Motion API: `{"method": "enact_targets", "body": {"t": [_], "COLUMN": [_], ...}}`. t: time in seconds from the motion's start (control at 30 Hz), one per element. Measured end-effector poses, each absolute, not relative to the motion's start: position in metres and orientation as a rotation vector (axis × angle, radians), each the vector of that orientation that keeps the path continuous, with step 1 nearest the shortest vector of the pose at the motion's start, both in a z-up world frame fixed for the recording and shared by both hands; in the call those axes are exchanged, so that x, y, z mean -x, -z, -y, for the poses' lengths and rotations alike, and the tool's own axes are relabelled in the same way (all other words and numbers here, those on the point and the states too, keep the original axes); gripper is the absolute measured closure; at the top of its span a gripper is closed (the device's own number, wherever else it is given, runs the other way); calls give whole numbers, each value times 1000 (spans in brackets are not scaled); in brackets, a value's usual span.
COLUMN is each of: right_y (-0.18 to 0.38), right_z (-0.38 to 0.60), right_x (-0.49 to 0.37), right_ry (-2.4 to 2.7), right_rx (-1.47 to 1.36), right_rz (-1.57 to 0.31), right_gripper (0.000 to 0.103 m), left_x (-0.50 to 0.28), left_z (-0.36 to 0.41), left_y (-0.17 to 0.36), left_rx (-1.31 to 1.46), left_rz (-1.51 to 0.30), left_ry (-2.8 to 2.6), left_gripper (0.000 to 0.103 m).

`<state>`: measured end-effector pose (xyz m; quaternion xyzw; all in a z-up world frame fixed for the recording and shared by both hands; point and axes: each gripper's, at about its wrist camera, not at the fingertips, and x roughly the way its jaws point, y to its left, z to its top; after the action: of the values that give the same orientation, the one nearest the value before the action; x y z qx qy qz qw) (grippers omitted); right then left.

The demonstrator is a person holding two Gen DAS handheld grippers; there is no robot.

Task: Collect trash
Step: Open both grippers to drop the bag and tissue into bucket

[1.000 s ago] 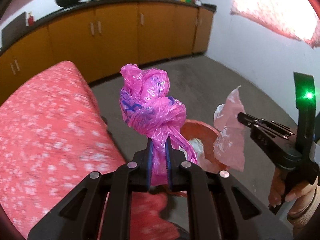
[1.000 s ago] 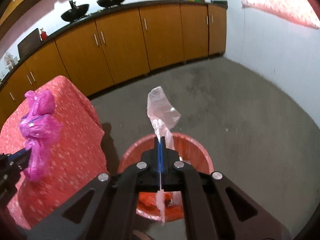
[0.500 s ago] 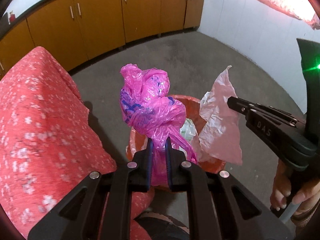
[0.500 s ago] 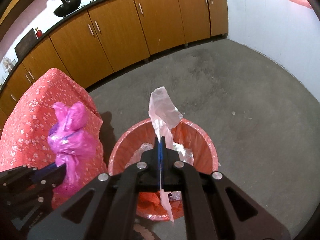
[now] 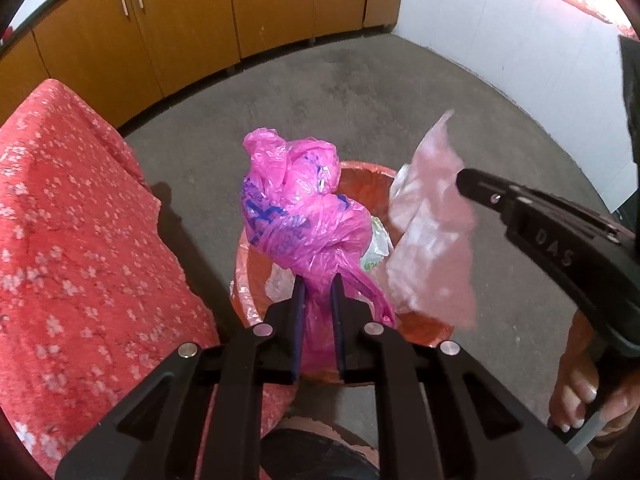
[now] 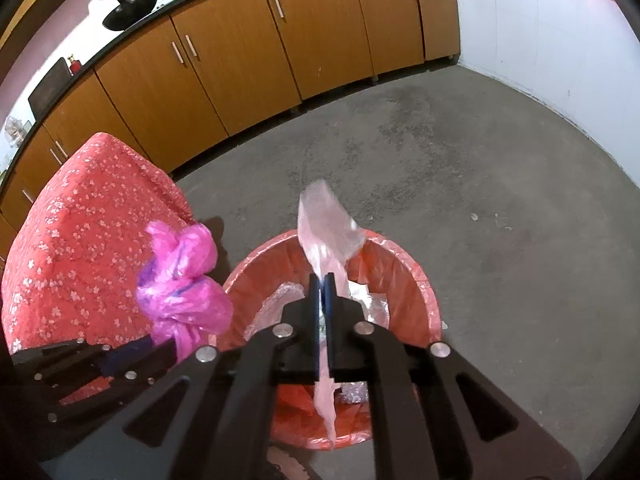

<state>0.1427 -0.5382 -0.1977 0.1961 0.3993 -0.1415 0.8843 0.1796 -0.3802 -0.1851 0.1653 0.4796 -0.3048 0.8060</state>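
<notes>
A knotted magenta plastic bag [image 5: 296, 208] stands up from my left gripper [image 5: 316, 280], which is shut on its tail right over the red-lined bin [image 5: 362, 168]. The right wrist view shows the same magenta bag [image 6: 180, 284] at the bin's left rim. My right gripper [image 6: 323, 278] hangs over the bin [image 6: 420, 280]. Its jaws are opening, with a thin gap between the blue pads. A pale pink plastic bag [image 6: 326, 232] still runs between them, its end hanging into the bin. From the left, the pale bag [image 5: 432, 232] looks blurred beside the right gripper [image 5: 464, 180].
The bin holds clear and silvery wrappers. A table under a red flowered cloth [image 5: 80, 220] stands close on the bin's left. Orange cabinets [image 6: 240, 60] line the far wall, with grey floor [image 6: 500, 220] between. A hand [image 5: 580, 392] grips the right handle.
Both grippers have sunk toward the bin, and the left has swung from above the cloth to over it. The right pads, pressed together before, now show a gap.
</notes>
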Motion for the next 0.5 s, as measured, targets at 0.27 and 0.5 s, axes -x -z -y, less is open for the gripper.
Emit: {"method": "enact_targets", "body": {"t": [0.27,0.5], "right_y": [196,185], "right_z": [547,546], "right_x": [-128,-108], "right_ry": [329,352], "right_rx": [-407,-410], "right_rz": [-820,-789], "right_gripper": [95,95], "left_x": [-181,-180], "left_z": [387,381], "left_y": [191,182], "left_rx": [-344,-313], "left_rz": [-1045,-1016], "left_ry": [654,638], "left_gripper": [87,66]}}
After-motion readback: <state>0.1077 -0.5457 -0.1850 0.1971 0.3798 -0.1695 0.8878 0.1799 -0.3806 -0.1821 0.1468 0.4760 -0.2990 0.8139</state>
